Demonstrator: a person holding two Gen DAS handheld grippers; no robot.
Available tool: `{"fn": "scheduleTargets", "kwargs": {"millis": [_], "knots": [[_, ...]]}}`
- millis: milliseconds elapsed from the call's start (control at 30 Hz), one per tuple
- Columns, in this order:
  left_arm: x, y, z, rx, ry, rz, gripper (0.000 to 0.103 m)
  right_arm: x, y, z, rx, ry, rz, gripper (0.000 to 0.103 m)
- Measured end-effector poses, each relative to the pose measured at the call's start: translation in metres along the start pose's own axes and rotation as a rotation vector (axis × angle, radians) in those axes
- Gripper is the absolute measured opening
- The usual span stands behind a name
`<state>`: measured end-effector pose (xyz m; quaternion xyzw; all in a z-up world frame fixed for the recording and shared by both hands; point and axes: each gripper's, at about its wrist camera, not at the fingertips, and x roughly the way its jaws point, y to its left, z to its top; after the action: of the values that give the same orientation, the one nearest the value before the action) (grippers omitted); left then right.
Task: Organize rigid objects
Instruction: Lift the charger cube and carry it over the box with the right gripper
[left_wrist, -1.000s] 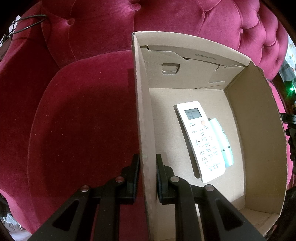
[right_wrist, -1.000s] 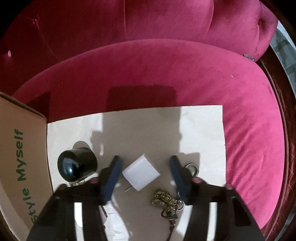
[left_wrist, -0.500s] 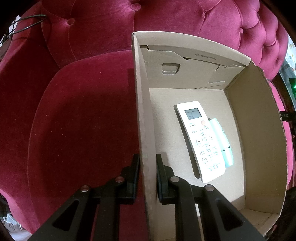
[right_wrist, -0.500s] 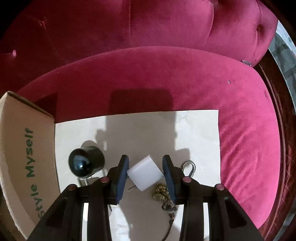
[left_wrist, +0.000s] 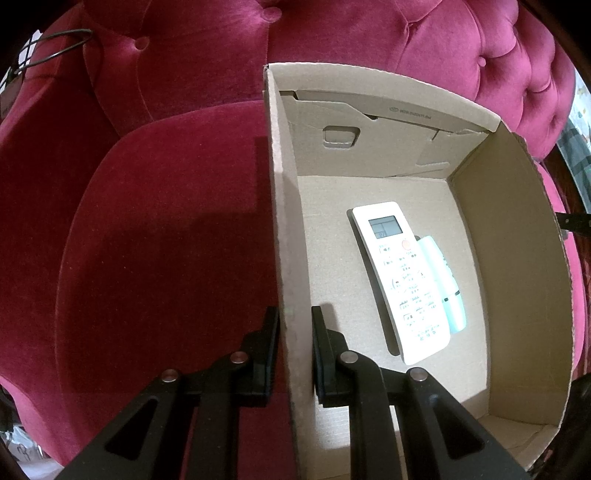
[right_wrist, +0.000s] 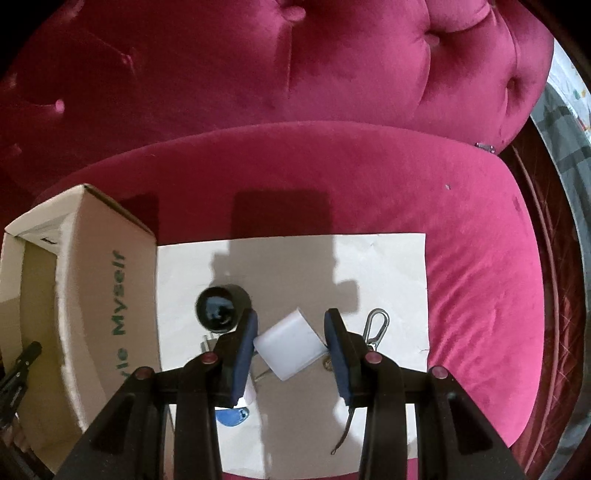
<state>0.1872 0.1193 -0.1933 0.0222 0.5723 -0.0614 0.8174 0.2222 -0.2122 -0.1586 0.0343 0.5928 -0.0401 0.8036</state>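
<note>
On the crimson tufted velvet sofa (right_wrist: 369, 166) sits an open cardboard box (left_wrist: 509, 258), its outer side printed with green lettering. Beside the box, a pale sheet of paper (right_wrist: 388, 266) lies flat on the seat cushion, its left edge against the box wall.

Inside the box, a white remote control (left_wrist: 402, 280) with a small grey screen and an orange button rests face up on the floor, and a slimmer pale-mint remote (left_wrist: 445, 284) lies just beside it along its right side, partly tucked under it.

At the left wall of the box, the left gripper (left_wrist: 291, 350) straddles the cardboard edge, one black finger outside and one inside, jaws closed down onto the wall.

Above the near middle of the paper, the right gripper (right_wrist: 291, 347) has its blue-padded jaws narrowed onto a white cube-shaped charger plug (right_wrist: 288, 345), which sits tilted between them, metal prongs pointing down-left. A glossy black cylinder (right_wrist: 219, 310) stands near the paper's left edge. A silver carabiner clip (right_wrist: 376, 326) lies toward the right edge.
</note>
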Motion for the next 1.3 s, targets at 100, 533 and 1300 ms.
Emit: {"fn": "scheduleTargets", "kwargs": {"millis": [100, 533, 1300], "knots": [[-0.001, 0.001, 0.000, -0.001, 0.000, -0.002, 0.017, -0.006, 0.005, -0.001, -0.008, -0.004, 0.000, 0.040], [-0.003, 0.004, 0.000, -0.005, -0.002, -0.005, 0.017, -0.038, 0.032, 0.000, -0.052, -0.022, 0.004, 0.040], [-0.003, 0.002, 0.000, 0.000, -0.003, -0.002, 0.017, -0.075, 0.127, -0.008, -0.221, -0.037, 0.099, 0.040]]}}
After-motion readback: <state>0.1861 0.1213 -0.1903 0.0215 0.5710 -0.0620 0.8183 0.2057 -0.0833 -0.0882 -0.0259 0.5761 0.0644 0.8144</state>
